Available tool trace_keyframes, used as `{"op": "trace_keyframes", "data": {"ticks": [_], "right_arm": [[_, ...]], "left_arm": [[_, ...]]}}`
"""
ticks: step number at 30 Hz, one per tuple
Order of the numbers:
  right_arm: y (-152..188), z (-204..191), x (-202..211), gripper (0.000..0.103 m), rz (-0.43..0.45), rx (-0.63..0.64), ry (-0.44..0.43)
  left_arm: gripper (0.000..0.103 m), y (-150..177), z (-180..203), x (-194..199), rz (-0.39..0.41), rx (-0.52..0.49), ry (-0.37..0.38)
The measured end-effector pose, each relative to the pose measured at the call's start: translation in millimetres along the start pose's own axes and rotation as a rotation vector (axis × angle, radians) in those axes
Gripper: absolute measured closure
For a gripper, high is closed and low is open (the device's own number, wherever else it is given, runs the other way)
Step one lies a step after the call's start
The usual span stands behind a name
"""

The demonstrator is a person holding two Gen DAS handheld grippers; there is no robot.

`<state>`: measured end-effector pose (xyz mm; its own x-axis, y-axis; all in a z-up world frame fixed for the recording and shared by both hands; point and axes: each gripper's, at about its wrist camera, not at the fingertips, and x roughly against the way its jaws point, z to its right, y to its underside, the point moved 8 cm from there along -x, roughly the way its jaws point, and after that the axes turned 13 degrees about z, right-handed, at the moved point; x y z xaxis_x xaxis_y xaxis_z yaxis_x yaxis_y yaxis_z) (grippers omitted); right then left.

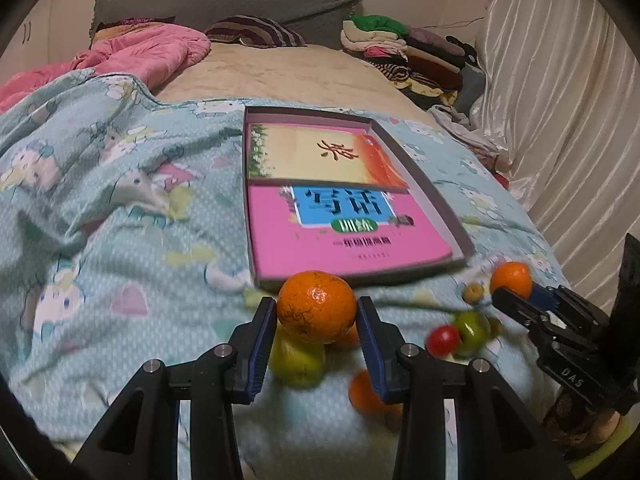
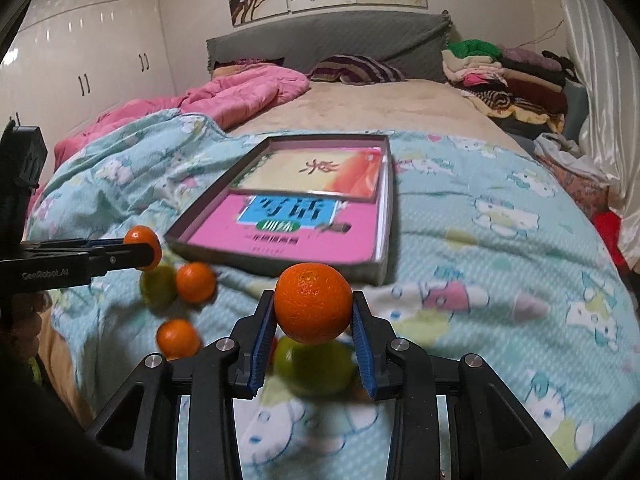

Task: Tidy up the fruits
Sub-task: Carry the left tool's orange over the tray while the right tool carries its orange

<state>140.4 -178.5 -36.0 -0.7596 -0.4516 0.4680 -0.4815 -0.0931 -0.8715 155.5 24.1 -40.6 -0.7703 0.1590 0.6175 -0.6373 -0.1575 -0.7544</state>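
Two oranges were up off the bed at once, one in each pair of tongs: the left tongs [image 1: 316,320] were closed on a speckled orange [image 1: 316,306], and the right tongs [image 2: 313,322] pinched a smoother orange [image 2: 313,303], both fruits held by their sides between blue pads [image 1: 262,350]. Below them, on the near part of the blue cartoon quilt [image 1: 120,208], lay the loose pile: a green fruit [image 1: 296,362], a red cherry tomato [image 1: 442,340] and more small oranges [image 2: 195,282]. Beyond sat the shallow box [image 1: 434,208] with books in it, probably the destination. My worry was the grip. Round, smooth skins held only at the widest point could squirt out if either hand tilted, and a drop onto the soft, sloping quilt would scatter the pile.
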Motion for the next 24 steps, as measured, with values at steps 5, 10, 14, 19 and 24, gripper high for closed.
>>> {"op": "trace_keyframes", "data": {"ticks": [5, 10, 14, 19, 24], "right_arm": [[-15.5, 11.6, -22.4, 0.066, 0.003, -0.019, -0.002], [-23.3, 15.3, -41.7, 0.066, -0.009, -0.018, -0.011], [-27.7, 15.2, -54.1, 0.066, -0.016, -0.011, -0.017], [-28.9, 12.5, -69.1, 0.066, -0.035, 0.015, -0.019], [-24.3, 14.0, -81.7, 0.066, -0.064, 0.025, -0.016]], "left_arm": [[0.062, -14.8, 0.0, -21.5, -0.009, -0.018, -0.001], [0.062, -22.2, 2.9, -43.5, -0.026, -0.062, -0.007], [0.062, -23.9, 6.2, -57.9, -0.037, -0.085, -0.010], [0.062, -24.7, 6.8, -70.4, -0.046, -0.095, -0.008], [0.062, -21.4, 6.4, -78.7, -0.061, -0.107, -0.009]]}}
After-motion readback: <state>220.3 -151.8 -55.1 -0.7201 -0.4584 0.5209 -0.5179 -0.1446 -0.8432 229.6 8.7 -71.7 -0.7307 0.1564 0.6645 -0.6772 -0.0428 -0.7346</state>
